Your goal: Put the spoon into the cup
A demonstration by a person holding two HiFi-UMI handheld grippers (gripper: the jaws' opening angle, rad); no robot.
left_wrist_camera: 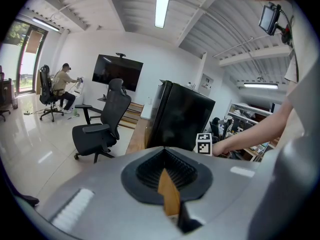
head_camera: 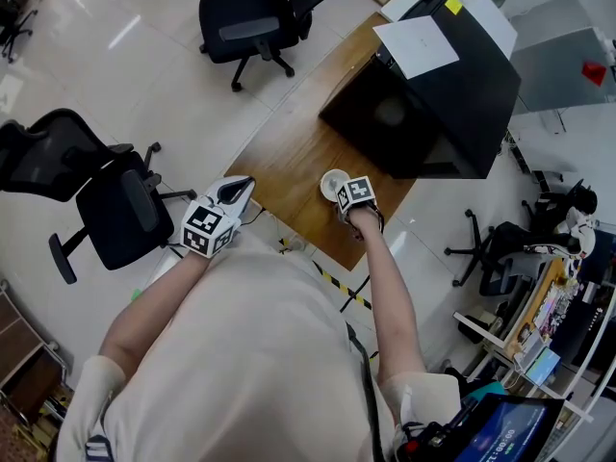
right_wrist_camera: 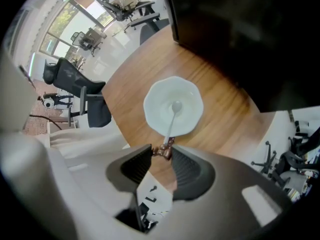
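Observation:
A white cup (right_wrist_camera: pixel 189 98) stands on the wooden table (right_wrist_camera: pixel 125 86) near its front edge, and I look straight down into it in the right gripper view. A white spoon (right_wrist_camera: pixel 172 118) has its bowl inside the cup. Its brown handle end is pinched by my right gripper (right_wrist_camera: pixel 161 152), which is shut on it right above the cup. In the head view the right gripper (head_camera: pixel 354 196) hangs over the cup (head_camera: pixel 331 179). My left gripper (head_camera: pixel 234 192) is off the table's left edge, jaws together and empty. In its own view the left gripper (left_wrist_camera: pixel 164 152) holds nothing.
A large black box (head_camera: pixel 433 104) with a sheet of paper on top fills the far half of the table. Black office chairs stand at left (head_camera: pixel 115 205) and beyond the table (head_camera: pixel 252 17). Yellow-black tape marks the floor by the table's front corner (head_camera: pixel 337 282).

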